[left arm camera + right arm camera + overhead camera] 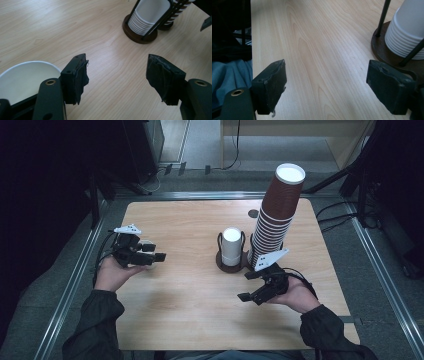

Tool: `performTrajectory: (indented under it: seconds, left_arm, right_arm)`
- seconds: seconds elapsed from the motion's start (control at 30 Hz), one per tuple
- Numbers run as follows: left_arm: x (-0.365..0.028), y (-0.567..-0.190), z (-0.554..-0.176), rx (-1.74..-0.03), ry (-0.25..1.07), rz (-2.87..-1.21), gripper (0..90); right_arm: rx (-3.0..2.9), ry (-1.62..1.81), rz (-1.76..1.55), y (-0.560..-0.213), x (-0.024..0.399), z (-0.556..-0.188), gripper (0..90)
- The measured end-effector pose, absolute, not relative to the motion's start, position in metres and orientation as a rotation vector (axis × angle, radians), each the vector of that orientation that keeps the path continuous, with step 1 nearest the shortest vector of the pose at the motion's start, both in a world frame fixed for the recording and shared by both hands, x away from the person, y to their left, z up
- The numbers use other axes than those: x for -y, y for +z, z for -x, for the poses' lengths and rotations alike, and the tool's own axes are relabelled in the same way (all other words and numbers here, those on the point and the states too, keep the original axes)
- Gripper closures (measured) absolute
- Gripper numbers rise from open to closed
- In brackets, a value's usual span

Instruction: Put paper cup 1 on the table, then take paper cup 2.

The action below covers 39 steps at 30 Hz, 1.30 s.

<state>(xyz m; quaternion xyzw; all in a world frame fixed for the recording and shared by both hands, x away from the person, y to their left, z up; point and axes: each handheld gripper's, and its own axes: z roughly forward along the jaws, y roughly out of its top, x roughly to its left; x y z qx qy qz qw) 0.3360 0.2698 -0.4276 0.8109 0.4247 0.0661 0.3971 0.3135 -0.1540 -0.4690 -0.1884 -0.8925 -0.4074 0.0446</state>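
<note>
Here, two grippers (159, 256) (245, 286), two cup stacks (231, 246) (276, 215), one holder (231, 261)

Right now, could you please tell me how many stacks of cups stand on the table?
2: a short white stack in the dark wire holder at mid-table, and a tall brown stack right of it. A lone white cup shows beside the left claw.

A light wooden table (175, 315) is carrying a dark round cup holder (231, 262) near its middle, and a tall stack of brown cups (274, 220) is standing just beside it toward the right edge.
</note>
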Motion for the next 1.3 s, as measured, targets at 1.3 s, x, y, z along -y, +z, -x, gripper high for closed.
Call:
performTrajectory:
  seconds: [1.3]
  left_arm:
    - [-0.169, -0.440, -0.319, -0.826, 0.041, -2.182, 50.9]
  right_arm:
    - [2.835, -1.243, 0.664, -0.442, 0.189, -0.316, 27.4]
